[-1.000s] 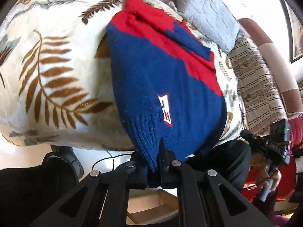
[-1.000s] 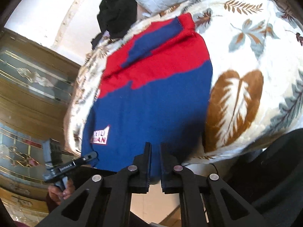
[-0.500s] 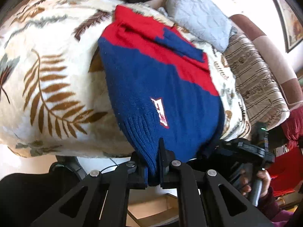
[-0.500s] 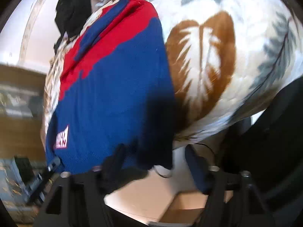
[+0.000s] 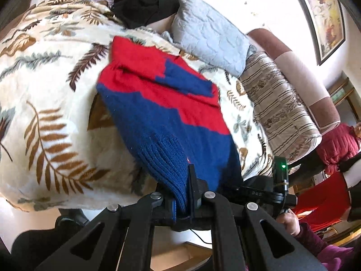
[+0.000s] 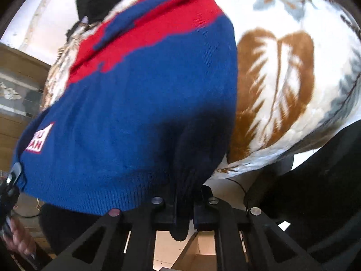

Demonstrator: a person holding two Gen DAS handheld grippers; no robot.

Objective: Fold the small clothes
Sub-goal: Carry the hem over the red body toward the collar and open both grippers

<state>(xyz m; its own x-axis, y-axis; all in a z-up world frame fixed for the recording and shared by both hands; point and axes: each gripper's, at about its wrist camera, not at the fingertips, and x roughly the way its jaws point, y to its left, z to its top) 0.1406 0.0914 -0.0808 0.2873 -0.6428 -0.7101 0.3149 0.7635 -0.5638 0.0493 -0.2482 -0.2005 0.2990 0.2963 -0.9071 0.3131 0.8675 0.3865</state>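
1. On the leaf-print blanket lies the sweater, near hem hanging over the edge.
2. Left gripper points up, clamped on ribbed hem.
3. Right gripper likewise pinches hem at the other corner.
4. Sweater's logo patch blurred, unreadable.

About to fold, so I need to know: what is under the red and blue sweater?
The sweater lies on a cream leaf-print blanket, which shows along both its sides. Both the left gripper and the right gripper pinch its hem. Anything directly beneath the knit is hidden.
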